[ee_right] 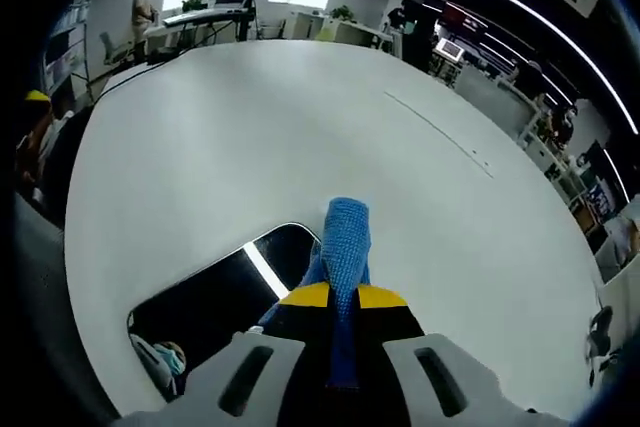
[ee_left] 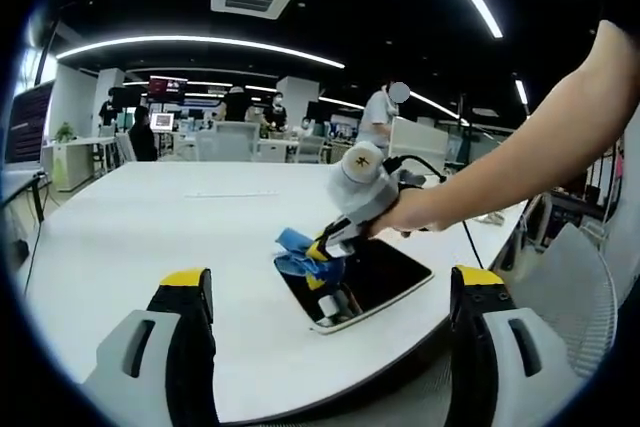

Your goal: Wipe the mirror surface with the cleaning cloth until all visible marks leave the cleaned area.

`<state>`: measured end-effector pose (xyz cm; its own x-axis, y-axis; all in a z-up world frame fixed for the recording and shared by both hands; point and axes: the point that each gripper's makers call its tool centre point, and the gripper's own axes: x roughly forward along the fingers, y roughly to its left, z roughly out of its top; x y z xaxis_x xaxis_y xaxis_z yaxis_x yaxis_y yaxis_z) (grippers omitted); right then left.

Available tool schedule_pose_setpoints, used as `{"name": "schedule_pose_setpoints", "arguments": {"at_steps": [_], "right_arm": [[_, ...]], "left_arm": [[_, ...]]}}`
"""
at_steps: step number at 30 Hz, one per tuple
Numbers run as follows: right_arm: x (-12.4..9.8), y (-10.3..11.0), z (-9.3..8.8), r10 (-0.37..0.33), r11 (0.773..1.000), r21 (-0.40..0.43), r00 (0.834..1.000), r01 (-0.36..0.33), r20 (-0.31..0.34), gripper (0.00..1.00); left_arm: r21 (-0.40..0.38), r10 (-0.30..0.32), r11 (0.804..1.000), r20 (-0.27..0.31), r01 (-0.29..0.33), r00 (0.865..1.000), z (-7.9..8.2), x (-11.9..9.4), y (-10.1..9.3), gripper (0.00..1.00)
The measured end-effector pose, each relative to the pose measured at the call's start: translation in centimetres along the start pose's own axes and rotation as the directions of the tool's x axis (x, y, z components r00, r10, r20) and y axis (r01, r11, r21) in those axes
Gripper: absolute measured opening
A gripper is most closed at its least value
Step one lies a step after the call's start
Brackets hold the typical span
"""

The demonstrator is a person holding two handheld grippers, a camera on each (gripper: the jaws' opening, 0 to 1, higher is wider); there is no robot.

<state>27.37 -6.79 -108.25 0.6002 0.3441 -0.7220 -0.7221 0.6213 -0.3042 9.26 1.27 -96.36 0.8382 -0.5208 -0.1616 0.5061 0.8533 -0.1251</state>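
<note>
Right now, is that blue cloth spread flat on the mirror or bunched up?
Bunched up. The blue cloth is pinched between the shut jaws of the right hand-held gripper, hanging crumpled at the edge of the mirror.

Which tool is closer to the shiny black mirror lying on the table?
Right. The right tool holds the blue knitted cloth at the dark rectangular mirror on the white table. The left tool hangs back from the mirror, open and empty.

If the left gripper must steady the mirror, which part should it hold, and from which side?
Probably the mirror's near rounded corner, which juts over the table edge. Come level from in front, jaws above and below the thin flat slab, clear of the right gripper and blue cloth.
</note>
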Motion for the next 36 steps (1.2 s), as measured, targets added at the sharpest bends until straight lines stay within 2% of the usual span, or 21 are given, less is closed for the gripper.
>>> {"name": "schedule_pose_setpoints", "arguments": {"at_steps": [3,8,12,20,36], "right_arm": [[0.0,0.0,0.0,0.001,1.000,0.000,1.000,-0.001,-0.004,0.02],[-0.2,0.1,-0.1,0.013,0.996,0.087,1.000,-0.012,-0.016,0.01],[0.1,-0.2,-0.4,0.050,0.989,0.140,0.998,-0.044,-0.039,0.01],[-0.1,0.2,-1.0,0.069,0.986,0.158,0.997,-0.061,-0.045,0.01],[-2.0,2.6,-1.8,0.054,0.980,0.191,0.998,-0.048,-0.028,0.01]], "left_arm": [[0.000,-0.001,1.000,0.001,0.001,1.000,0.0,0.0,0.0,0.98],[0.000,-0.001,1.000,0.000,0.001,1.000,0.0,0.0,0.0,0.97],[-0.001,0.000,1.000,-0.001,0.000,1.000,0.0,0.0,0.0,0.97],[-0.002,0.001,1.000,-0.005,-0.001,1.000,-0.1,0.0,0.0,0.97],[-0.003,0.004,1.000,-0.004,-0.004,1.000,-0.1,-0.1,0.1,0.98]]}}
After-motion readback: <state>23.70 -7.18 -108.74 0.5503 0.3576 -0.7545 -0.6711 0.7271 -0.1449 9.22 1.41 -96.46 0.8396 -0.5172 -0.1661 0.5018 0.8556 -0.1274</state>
